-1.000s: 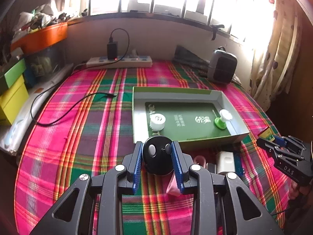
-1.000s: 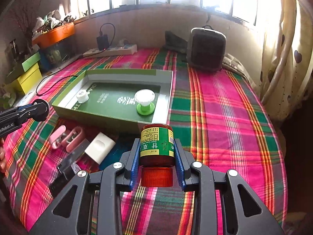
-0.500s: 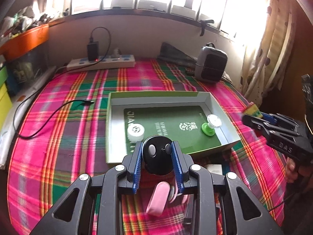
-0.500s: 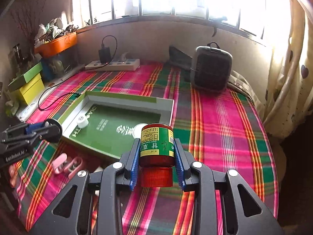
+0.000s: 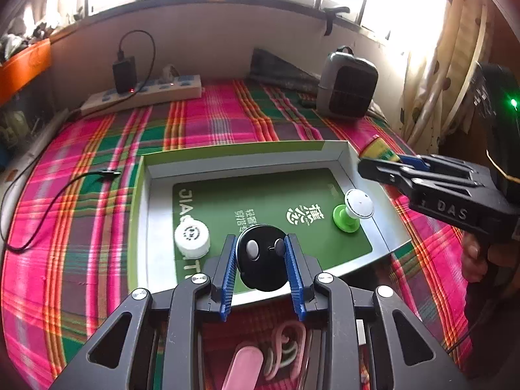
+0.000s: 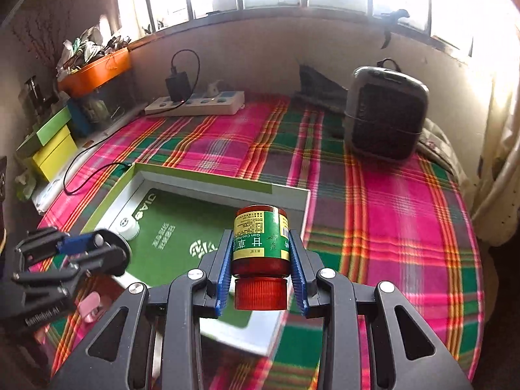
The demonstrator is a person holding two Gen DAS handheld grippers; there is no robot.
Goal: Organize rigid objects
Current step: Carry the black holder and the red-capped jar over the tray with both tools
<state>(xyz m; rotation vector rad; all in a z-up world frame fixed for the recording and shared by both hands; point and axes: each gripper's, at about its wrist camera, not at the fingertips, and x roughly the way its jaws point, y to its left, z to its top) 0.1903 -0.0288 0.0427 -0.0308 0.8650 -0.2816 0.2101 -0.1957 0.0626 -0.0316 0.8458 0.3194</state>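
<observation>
the left gripper (image 5: 260, 256) is clenched on a black round gadget (image 5: 262, 257), its blue pads pressing on both sides, and it hangs over the near edge of the green tray (image 5: 344, 157); the right gripper (image 6: 261, 253) is clamped on a red bottle (image 6: 261, 240) with a green and yellow label, held cap towards the camera, above the tray's right-hand part; inside the tray a white cap (image 5: 191, 239) sits near the left wall and a green-and-white knob (image 5: 352, 209) near the right wall, well apart; the main risk, i judge, is the two grippers crowding each other over the same tray, since both are aimed at it from opposite sides and a careless lowering could knock one load with the other's fingers; the bottle is gripped on its smooth round body, so it may swivel or slip and roll once let go on the flat tray floor; setting it down near the knob could topple that too; the round gadget may also roll if released on its edge; the pink clips (image 5: 286, 341) on the plaid cloth (image 5: 81, 227) just before the tray could be swept aside by the left gripper's frame.
</observation>
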